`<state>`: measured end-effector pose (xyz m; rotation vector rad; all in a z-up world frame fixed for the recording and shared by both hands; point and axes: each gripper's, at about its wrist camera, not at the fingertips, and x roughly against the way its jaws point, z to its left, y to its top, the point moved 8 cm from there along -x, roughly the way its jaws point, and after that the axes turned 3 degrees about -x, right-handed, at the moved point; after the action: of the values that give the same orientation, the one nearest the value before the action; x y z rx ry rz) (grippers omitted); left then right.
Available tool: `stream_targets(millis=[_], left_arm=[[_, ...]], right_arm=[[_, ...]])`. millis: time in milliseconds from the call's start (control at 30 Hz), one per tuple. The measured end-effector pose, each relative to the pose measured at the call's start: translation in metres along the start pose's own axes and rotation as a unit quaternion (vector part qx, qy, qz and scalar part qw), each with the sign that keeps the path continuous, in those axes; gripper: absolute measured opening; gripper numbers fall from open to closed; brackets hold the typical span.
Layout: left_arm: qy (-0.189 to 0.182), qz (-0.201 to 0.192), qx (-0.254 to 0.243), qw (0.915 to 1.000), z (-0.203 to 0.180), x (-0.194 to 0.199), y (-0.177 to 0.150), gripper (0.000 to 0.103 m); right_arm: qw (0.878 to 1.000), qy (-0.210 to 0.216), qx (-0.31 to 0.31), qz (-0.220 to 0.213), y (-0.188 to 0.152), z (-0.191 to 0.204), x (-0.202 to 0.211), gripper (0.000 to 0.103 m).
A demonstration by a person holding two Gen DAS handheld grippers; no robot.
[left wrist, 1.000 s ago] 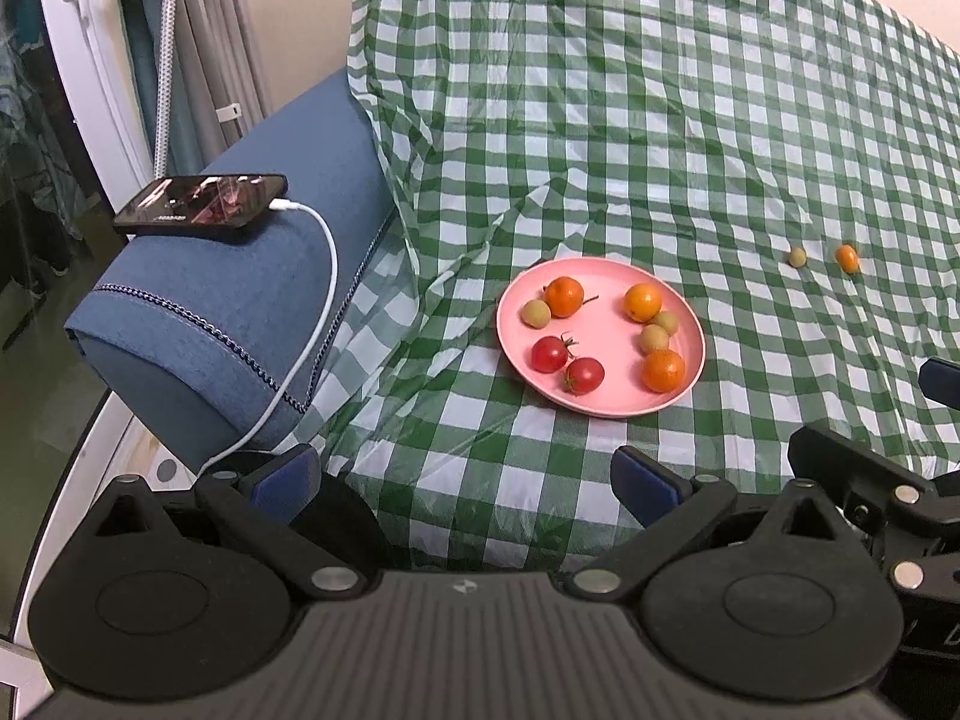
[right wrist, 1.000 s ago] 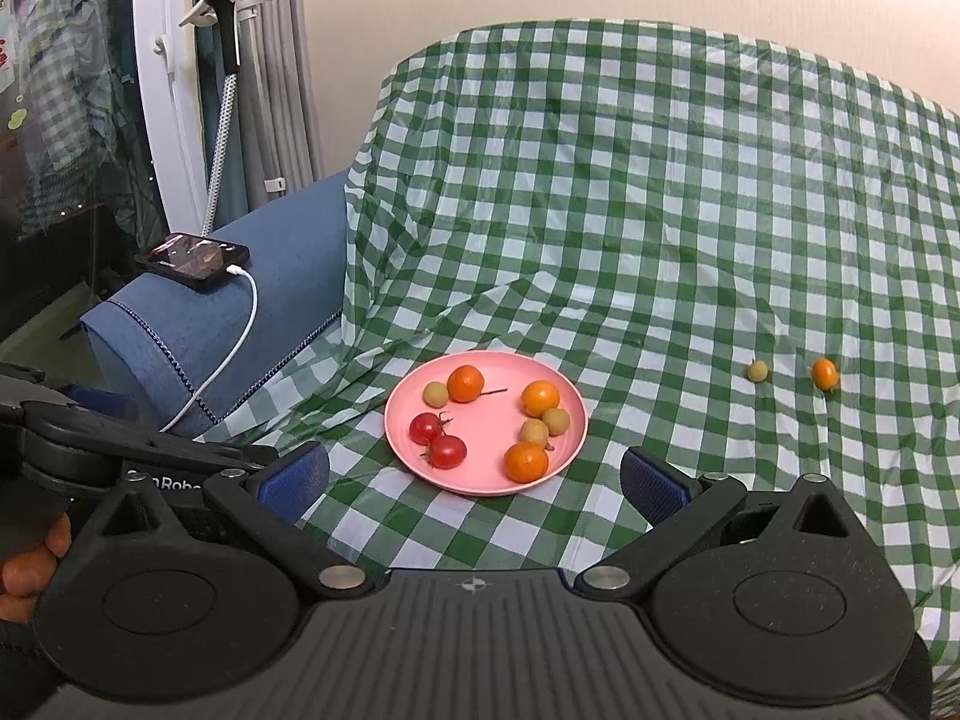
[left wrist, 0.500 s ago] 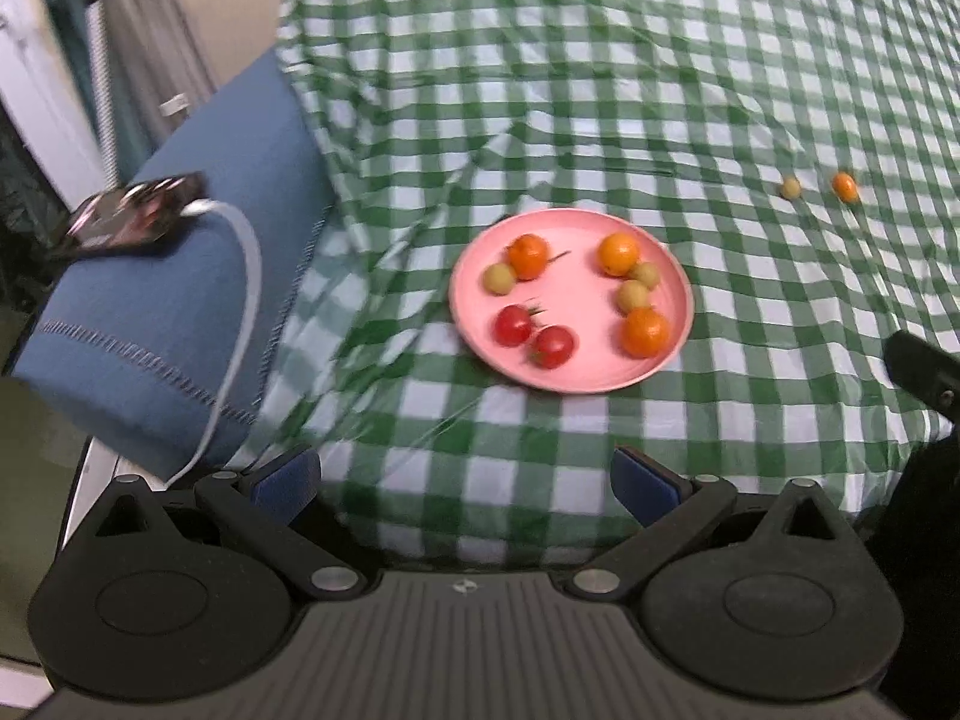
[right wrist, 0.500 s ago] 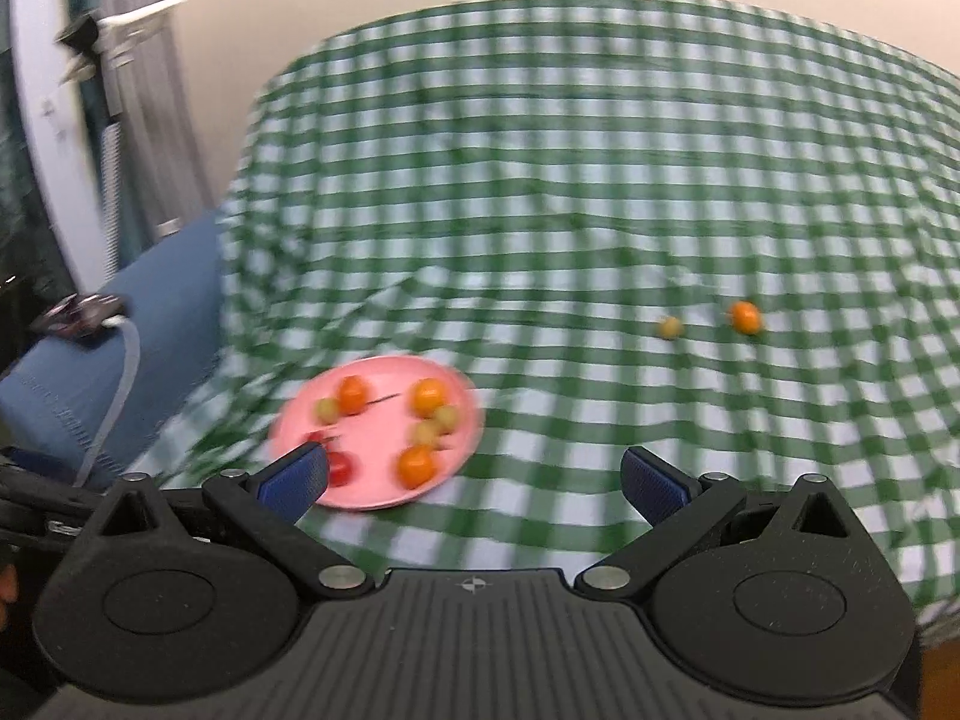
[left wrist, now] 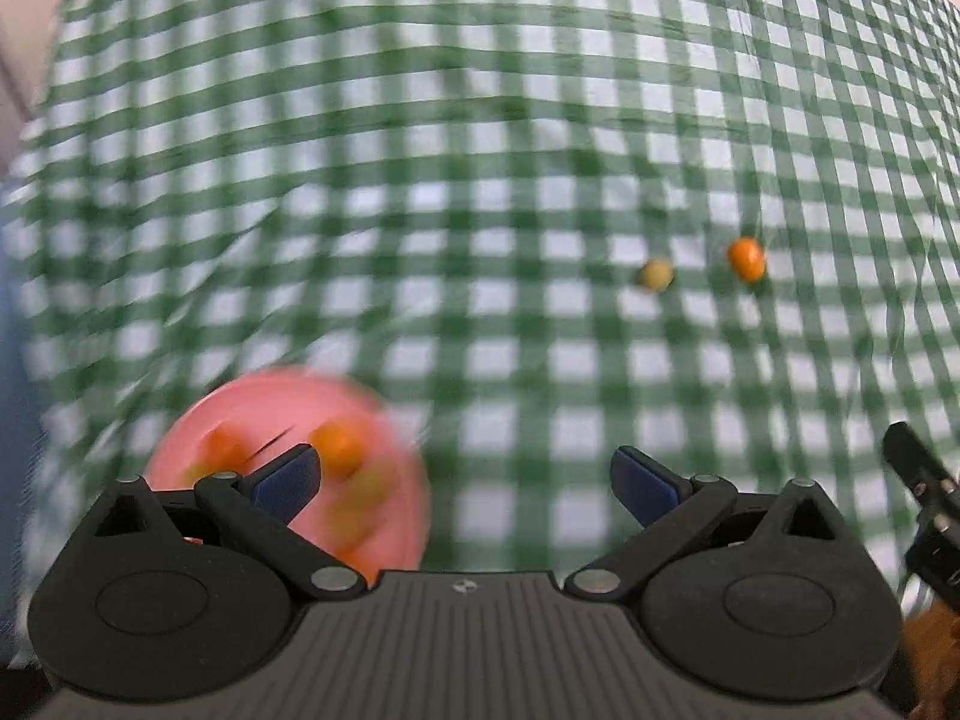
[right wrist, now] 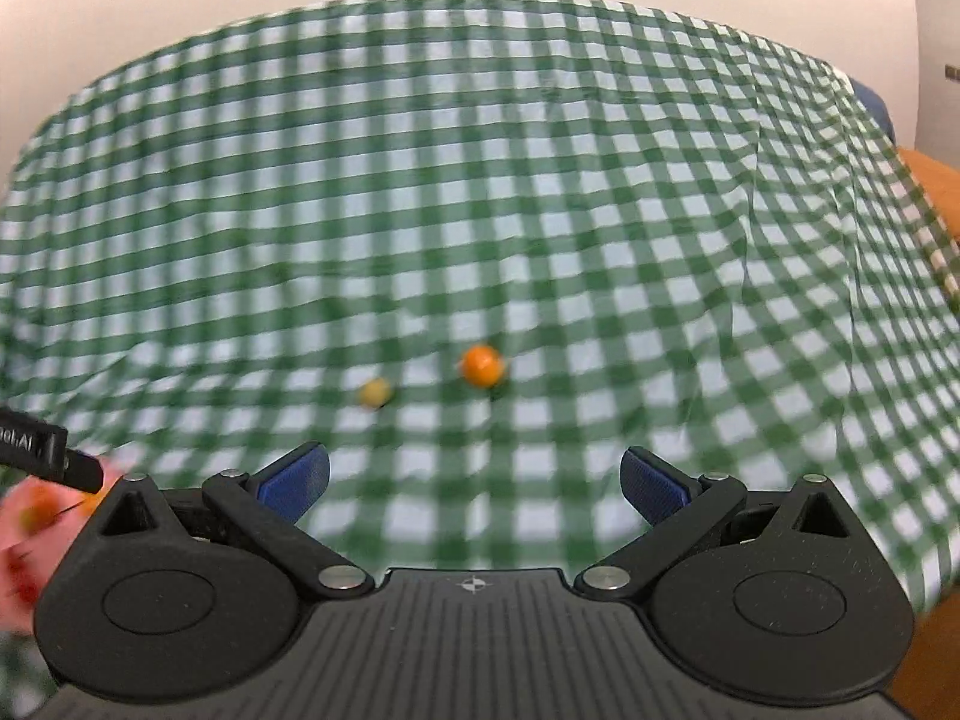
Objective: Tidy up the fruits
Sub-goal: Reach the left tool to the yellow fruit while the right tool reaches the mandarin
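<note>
A pink plate [left wrist: 240,402] with several small red, orange and yellow-green fruits lies on the green checked cloth, blurred, at the lower left of the left wrist view; its edge shows in the right wrist view [right wrist: 15,516]. Two loose fruits lie apart on the cloth: a yellow-green one [left wrist: 655,274] [right wrist: 375,391] and an orange one [left wrist: 746,258] [right wrist: 482,365]. My left gripper [left wrist: 465,477] is open and empty, its left fingertip over the plate. My right gripper [right wrist: 474,480] is open and empty, short of the two loose fruits.
The green-and-white checked cloth [right wrist: 480,180] covers the whole surface and is wrinkled on the right. A wall stands behind it. Part of the right gripper [left wrist: 924,510] shows at the right edge of the left wrist view. An orange surface [right wrist: 936,192] lies beyond the cloth's right edge.
Both grippers have swung right and forward over the cloth. The plate has slid to the lower left of both views, and the two loose fruits are now nearer and more central. Both stay open.
</note>
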<state>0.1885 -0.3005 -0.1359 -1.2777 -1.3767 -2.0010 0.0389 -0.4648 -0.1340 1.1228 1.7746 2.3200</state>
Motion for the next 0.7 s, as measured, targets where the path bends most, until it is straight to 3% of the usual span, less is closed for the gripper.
stream_targets(millis=[233, 400, 600, 700], left_arm=[[-0.038, 0.032, -0.008, 0.9987, -0.069, -0.104, 0.069, 0.103], [-0.019, 0.047, -0.001, 0.9987, -0.085, -0.166, 0.092, 0.103], [-0.027, 0.067, 0.014, 0.9973, -0.087, -0.205, 0.103, 0.103], [-0.023, 0.061, 0.009, 0.9978, -0.087, -0.21, 0.103, 0.103]], right_arm=[[0.999, -0.001, 0.028, 0.021, 0.027, -0.011, -0.135, 0.102], [0.998, 0.001, 0.044, 0.045, 0.025, -0.011, -0.211, 0.102], [0.996, -0.007, 0.07, 0.052, 0.015, -0.011, -0.253, 0.102], [0.993, -0.004, 0.11, 0.04, 0.007, -0.002, -0.254, 0.094]])
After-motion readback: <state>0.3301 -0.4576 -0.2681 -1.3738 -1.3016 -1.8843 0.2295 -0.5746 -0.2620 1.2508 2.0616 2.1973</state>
